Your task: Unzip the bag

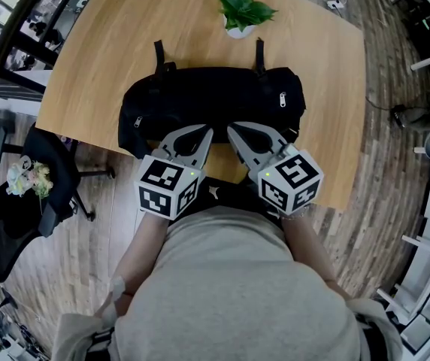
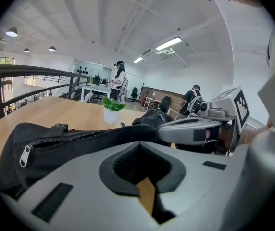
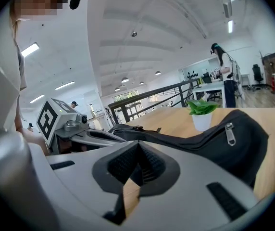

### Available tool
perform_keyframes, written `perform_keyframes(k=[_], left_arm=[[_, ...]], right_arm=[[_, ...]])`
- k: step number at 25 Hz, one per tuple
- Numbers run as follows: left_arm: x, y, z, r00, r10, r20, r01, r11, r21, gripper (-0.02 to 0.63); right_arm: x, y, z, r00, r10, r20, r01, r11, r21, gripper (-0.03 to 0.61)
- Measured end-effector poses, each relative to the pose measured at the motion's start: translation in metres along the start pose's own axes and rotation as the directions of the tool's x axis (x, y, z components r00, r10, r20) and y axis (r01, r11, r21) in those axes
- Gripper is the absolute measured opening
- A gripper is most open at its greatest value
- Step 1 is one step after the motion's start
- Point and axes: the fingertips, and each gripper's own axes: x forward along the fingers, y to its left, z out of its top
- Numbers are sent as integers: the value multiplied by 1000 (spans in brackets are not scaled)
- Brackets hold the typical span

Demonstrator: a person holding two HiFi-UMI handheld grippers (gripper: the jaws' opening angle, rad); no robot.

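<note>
1. Work over the light wooden table (image 1: 125, 43). The long black fabric bag (image 1: 207, 96) lies across it, close to the near edge and on your side of the small green plant in a white pot (image 1: 241, 10). The bag appears fully zipped.

2. Check both tools before moving. The left gripper (image 1: 202, 134) has its jaws closed tip to tip on nothing. The right gripper (image 1: 235, 131) is likewise clenched and empty. Both hover side by side at the bag's near flank, and the head view does not settle whether they touch the fabric.

3. Pick your target. A metal zipper pull (image 1: 137, 121) hangs at the bag's left end, and a second metal pull (image 1: 281, 100) sits at the right end. In the left gripper view, a line of zipper teeth runs from the left pull along the top, so that pull probably serves the long opening.

4. Release the jaws of one gripper, approach the pull's flat tab edge-on, and close firmly on the tab alone, without catching fabric.

5. Pinch or press the bag beside the zipper's start with the other gripper. Soft fabric is likely to bunch and drag otherwise.

6. Draw the pull along the line of the teeth, low and steady.
</note>
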Motion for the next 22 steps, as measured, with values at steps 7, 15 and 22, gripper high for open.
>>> perform_keyframes(k=[7,15,22], left_arm=[[-2,2,1,1000,10,5,-10,1000,-1,17],[0,4,-1,1000,19,-6,-19,1000,0,17],[-1,9,1,1000,31,-4,-31,1000,1,17]], right_arm=[[2,0,-1,1000,8,-11,-8,1000,-6,6],[5,0,-4,999,19,-28,-19,1000,-14,6],[6,0,-9,999,23,-41,-23,1000,-11,5]])
